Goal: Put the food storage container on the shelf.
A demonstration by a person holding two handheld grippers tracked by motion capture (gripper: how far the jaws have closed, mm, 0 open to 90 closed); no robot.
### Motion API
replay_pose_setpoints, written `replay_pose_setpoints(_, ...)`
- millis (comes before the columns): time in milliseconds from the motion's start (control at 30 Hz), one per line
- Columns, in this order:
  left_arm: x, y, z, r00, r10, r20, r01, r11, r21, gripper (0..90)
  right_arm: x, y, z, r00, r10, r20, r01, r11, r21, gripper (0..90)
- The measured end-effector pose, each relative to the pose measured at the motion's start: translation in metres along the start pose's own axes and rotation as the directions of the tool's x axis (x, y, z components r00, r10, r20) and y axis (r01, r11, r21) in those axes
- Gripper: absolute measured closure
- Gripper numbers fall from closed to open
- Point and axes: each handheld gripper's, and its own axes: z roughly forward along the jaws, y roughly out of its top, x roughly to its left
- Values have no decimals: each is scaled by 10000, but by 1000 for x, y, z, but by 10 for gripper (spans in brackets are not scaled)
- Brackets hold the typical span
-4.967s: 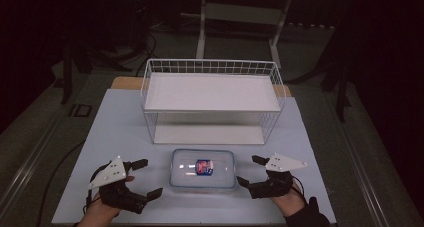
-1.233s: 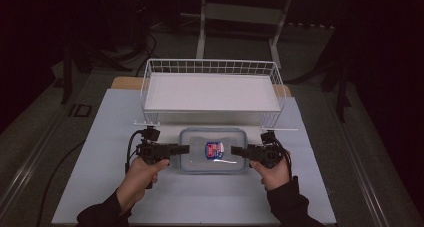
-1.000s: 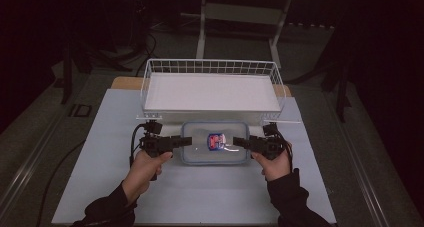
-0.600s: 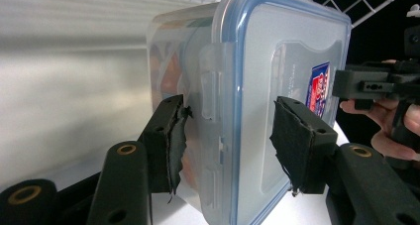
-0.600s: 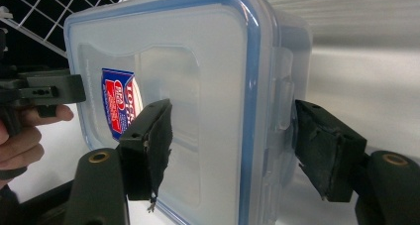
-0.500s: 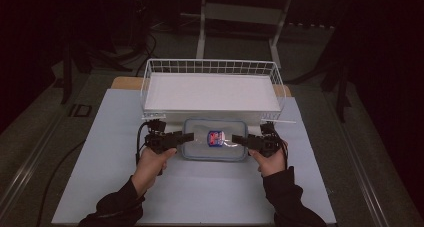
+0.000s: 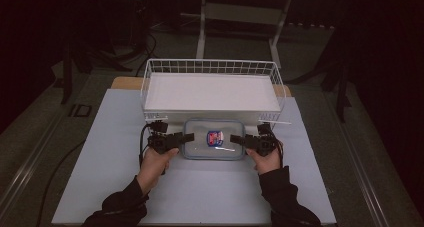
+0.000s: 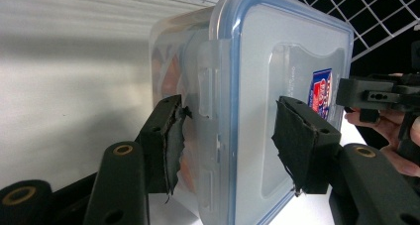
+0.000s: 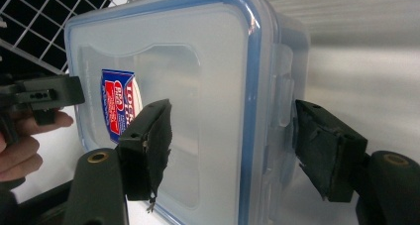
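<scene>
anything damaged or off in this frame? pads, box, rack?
The jaw pads look worn: the left gripper pad is torn and frayed at its edge, and the right gripper pad is ragged too. The container lid looks intact and latched.

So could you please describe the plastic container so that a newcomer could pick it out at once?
Start at the white wire basket at the far side of the white table. Just in front of it sits the clear container, between the two hand-held grippers. Its blue-rimmed lid with a red and blue label sets it apart.
</scene>
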Motion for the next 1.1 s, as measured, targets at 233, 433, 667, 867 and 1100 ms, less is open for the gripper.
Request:
replay_pose_setpoints(233,5,-1,3,9999,-37,161,43,9991,-414,447,-6,3,3,9996,286,-82,-287,9995,-117,319)
replay_pose_setpoints(433,2,-2,7,9996,266,33,-264,9976,-638,402,0,5,5,9994,-83,327,86,9999,-113,286)
replay_pose_setpoints(667,3,1,9,9996,208,-183,-223,9961,-853,383,3,6,4,9951,-595,792,640,9964,-555,334)
replay_pose_setpoints(867,5,4,11,9980,312,-556,-366,9943,-1004,376,6,11,3,9902,-757,1175,814,9957,-444,378)
replay_pose_setpoints(1100,6,7,14,9975,179,-683,-239,9958,-883,352,11,13,6,9881,-658,1388,730,9962,-471,377)
